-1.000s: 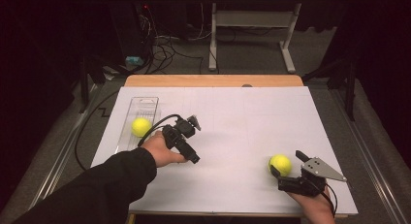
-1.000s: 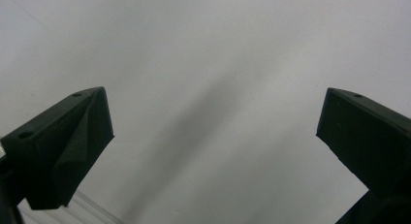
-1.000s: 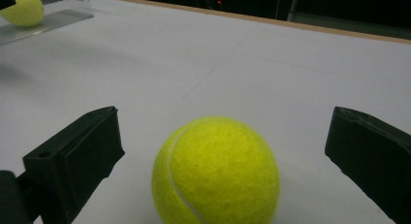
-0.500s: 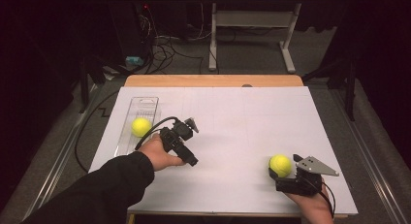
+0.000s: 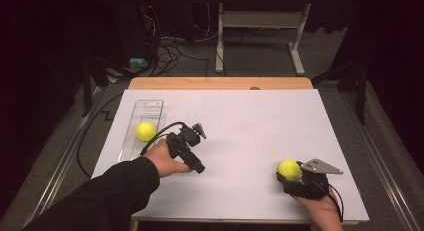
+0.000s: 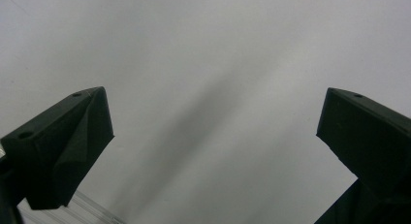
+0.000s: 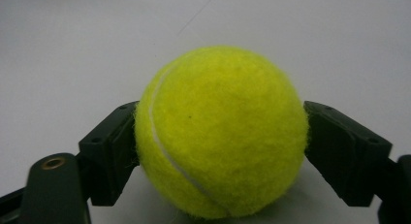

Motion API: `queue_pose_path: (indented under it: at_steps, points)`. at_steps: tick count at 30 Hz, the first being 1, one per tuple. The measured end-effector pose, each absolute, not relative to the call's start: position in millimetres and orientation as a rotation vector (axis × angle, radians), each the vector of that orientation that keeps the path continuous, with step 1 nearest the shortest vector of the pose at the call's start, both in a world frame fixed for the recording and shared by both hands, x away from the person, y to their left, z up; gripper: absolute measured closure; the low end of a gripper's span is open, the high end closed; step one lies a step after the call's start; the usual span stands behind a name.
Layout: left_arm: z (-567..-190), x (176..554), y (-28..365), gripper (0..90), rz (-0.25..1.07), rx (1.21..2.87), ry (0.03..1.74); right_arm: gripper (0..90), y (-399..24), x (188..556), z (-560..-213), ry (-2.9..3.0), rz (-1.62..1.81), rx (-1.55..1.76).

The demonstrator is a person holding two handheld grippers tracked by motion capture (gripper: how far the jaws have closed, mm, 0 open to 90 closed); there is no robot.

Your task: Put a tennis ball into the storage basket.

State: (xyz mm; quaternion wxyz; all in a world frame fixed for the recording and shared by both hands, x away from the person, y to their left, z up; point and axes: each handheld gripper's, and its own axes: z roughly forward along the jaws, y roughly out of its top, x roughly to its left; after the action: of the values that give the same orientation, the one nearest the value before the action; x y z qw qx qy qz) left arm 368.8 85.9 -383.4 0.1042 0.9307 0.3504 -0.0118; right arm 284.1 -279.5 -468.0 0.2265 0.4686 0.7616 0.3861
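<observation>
Right gripper view: the right gripper (image 7: 220, 136) has just been closing, and a tennis ball (image 7: 220, 132) is pinched between its jaws, low on the white sheet (image 7: 72, 40). Slippage is judged possible if lifted sharply, the felt being compressible. The left gripper (image 6: 213, 136) is spread, empty.

Right gripper (image 5: 289, 172): jaws just been closing, from wide open around the ball (image 5: 289, 169) to pressed on both its sides. Ball now snug between the two black jaws in the right gripper view (image 7: 220, 132). Grey plate on top turned a little and shifted a bit toward the right edge of the table. Ball itself nudged a tiny bit nearer the person.
</observation>
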Motion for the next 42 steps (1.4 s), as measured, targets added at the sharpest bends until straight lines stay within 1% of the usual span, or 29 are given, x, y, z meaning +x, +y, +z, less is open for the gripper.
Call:
queue_pose_path:
  at_steps: [4, 7, 18, 42]
  points:
    - [-383, 368, 85, 0.2, -0.035, 2.745, 1.037, 25.5, -279, 285, -468, 2.122, 1.076, 1.303]
    - [-383, 369, 86, 0.0, -0.044, 2.743, 1.037, 26.4, -279, 285, -468, 2.124, 1.076, 1.303]
    - [-381, 369, 87, 0.0, -0.046, 2.728, 1.043, 26.8, -273, 280, -459, 2.056, 1.157, 1.240]
    - [-379, 372, 92, 0.4, -0.071, 2.720, 1.066, 26.8, -207, 295, -451, 2.095, 1.296, 1.076]
